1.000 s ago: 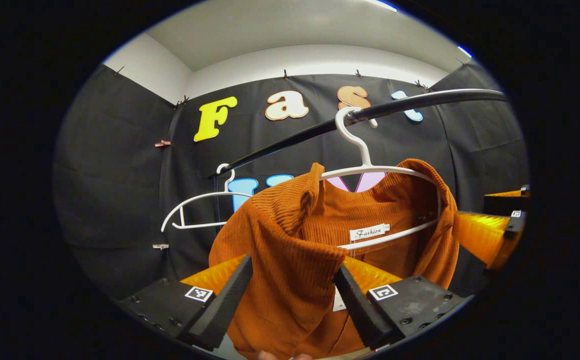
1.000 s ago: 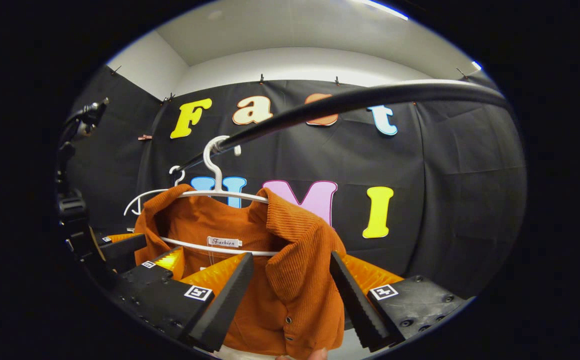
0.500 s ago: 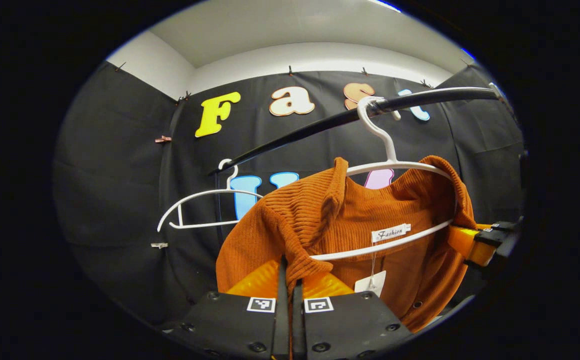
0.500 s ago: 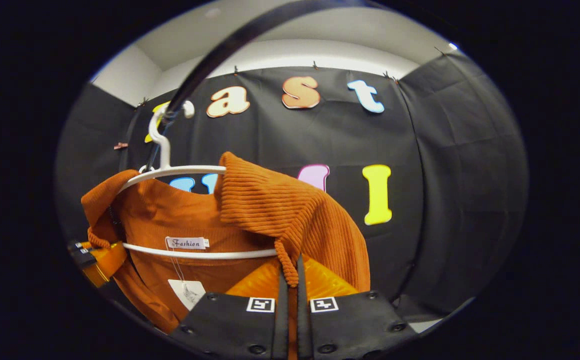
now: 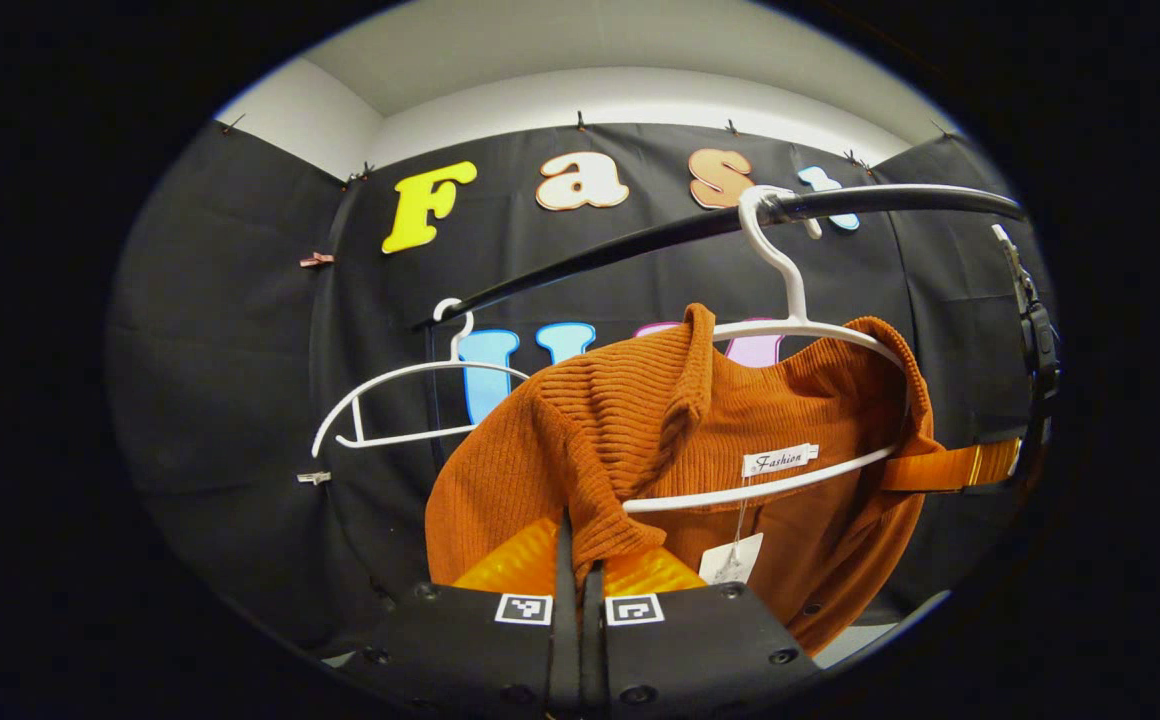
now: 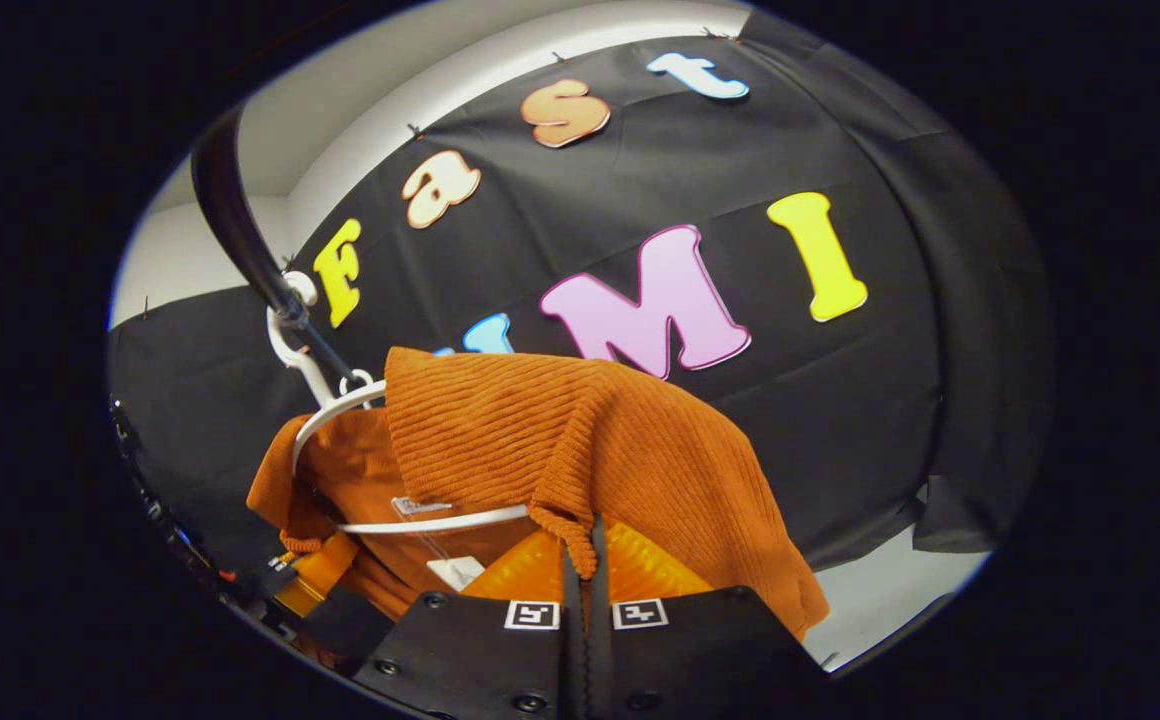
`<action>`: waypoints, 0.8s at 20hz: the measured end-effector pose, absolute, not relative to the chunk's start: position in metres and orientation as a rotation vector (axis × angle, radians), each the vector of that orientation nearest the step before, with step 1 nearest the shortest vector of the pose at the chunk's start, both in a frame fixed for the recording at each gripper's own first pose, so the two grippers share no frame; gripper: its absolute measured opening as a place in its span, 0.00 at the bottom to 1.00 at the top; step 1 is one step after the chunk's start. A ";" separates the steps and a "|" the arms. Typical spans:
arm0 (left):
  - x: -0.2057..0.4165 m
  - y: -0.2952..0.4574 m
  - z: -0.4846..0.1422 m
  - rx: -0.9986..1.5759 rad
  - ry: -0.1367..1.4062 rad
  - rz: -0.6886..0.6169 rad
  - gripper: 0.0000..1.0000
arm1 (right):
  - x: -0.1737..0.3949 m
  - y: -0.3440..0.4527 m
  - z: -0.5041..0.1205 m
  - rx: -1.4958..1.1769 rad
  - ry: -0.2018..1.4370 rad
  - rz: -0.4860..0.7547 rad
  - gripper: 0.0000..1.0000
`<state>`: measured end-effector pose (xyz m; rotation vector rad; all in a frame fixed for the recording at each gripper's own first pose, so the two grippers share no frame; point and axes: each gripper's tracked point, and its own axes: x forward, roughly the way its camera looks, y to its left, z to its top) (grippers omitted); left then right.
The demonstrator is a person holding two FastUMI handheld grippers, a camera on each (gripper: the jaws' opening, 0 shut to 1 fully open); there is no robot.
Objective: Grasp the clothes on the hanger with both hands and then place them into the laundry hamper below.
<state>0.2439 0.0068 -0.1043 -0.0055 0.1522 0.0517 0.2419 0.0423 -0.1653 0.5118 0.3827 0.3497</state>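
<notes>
Top: the orange ribbed top (image 5: 700, 420) hangs on a white hanger (image 5: 790, 330) hooked over the black rail (image 5: 640, 240), up in the air before the booth's wall. One collar edge is pinched at each side.
Left gripper: the left gripper (image 5: 577, 560) is clenched on the collar fold at its side, both fingers pressed into the fabric.
Right gripper: the right gripper (image 6: 582, 565) is likewise clamped on the opposite collar fold; its view is tilted, so this hand looks rolled over.
Step in hand: my reading is that the top must now come off the hanger. Best to lift each shoulder up and outward over the hanger's arm ends, both hands together, keeping the pinch firm so the knit does not slip out.
In the way: the hanger's lower bar (image 5: 760, 485) runs inside the neck opening and could catch the collar or the tag (image 5: 730, 560).
Around: an empty hanger (image 5: 410, 400) hangs farther along the rail, apart from the top.
Hamper: below, by the task; its place cannot be told from here.
</notes>
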 end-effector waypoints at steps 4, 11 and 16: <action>0.238 0.007 -0.095 -0.190 0.309 -0.051 0.05 | 0.235 0.032 -0.167 0.512 0.563 0.411 0.05; 0.232 0.039 -0.050 -0.155 0.327 -0.061 0.05 | 0.249 -0.006 -0.130 0.359 0.506 0.356 0.05; 0.239 0.058 -0.031 -0.119 0.294 -0.033 0.05 | 0.279 -0.072 -0.106 0.319 0.357 0.124 0.05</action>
